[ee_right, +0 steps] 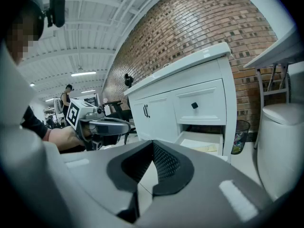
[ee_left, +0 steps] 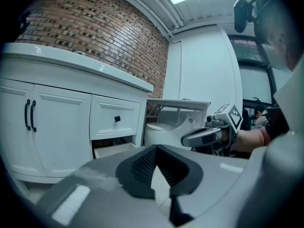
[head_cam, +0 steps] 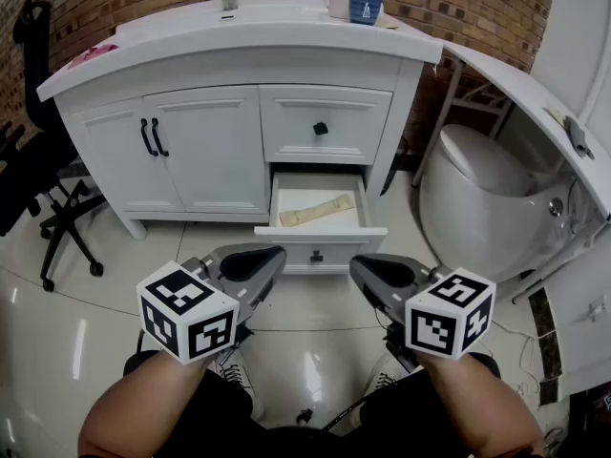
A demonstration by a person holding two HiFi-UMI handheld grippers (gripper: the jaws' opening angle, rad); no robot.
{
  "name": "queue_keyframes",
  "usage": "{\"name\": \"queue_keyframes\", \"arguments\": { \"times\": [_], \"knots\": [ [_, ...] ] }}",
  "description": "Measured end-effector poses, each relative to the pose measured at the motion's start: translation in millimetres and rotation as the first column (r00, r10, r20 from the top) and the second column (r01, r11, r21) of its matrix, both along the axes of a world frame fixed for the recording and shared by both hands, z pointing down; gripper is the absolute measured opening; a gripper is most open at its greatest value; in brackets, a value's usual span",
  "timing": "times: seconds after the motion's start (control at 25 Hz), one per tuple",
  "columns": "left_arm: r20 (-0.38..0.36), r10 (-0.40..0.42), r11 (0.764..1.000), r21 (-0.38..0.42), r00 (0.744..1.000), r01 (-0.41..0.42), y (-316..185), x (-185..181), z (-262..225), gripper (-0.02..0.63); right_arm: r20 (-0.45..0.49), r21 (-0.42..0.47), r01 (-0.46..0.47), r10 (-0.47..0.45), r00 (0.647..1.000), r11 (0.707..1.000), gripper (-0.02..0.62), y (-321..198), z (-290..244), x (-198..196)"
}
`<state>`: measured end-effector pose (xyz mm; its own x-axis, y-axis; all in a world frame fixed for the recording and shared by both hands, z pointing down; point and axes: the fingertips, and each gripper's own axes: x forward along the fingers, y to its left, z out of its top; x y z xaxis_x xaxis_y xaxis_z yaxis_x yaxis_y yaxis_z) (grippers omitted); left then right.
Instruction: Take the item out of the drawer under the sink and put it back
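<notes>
Beige item (head_cam: 316,209) is seen lying in the open drawer (head_cam: 286,246) under the sink (head_cam: 239,41), while the left gripper (head_cam: 258,260) and right gripper (head_cam: 372,271) are held nearby, both pressed together, with nothing inside.

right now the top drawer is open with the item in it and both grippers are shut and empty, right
Not quite. The open drawer is the lower one; the top drawer is closed, as the head view shows. The rest holds: the item lies in the open drawer, and the left gripper and right gripper are shut and empty.
</notes>
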<state>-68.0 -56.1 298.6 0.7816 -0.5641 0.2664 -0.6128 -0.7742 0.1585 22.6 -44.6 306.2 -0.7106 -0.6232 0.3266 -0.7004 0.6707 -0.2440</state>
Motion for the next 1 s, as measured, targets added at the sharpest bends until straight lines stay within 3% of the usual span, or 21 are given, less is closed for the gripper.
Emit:
{"name": "queue_keyframes", "arguments": {
  "times": [0.56,0.8,1.0],
  "knots": [
    [-0.033,0.039,0.999,-0.009,0.999,-0.039,-21,6,-4,0.006,0.065,-0.018,0.056,-0.054,0.996,0.998,0.003,-19,-6,-16],
    [-0.013,0.004,1.0,-0.006,1.0,-0.004,-64,0,7,0.006,0.025,-0.029,-0.009,0.009,1.0,1.0,0.003,-58,14,6],
    [0.07,-0.029,0.999,0.045,0.997,0.026,-106,5,17,0.006,0.028,-0.026,-0.09,0.09,0.996,0.996,0.003,-96,22,37]
  ]
}}
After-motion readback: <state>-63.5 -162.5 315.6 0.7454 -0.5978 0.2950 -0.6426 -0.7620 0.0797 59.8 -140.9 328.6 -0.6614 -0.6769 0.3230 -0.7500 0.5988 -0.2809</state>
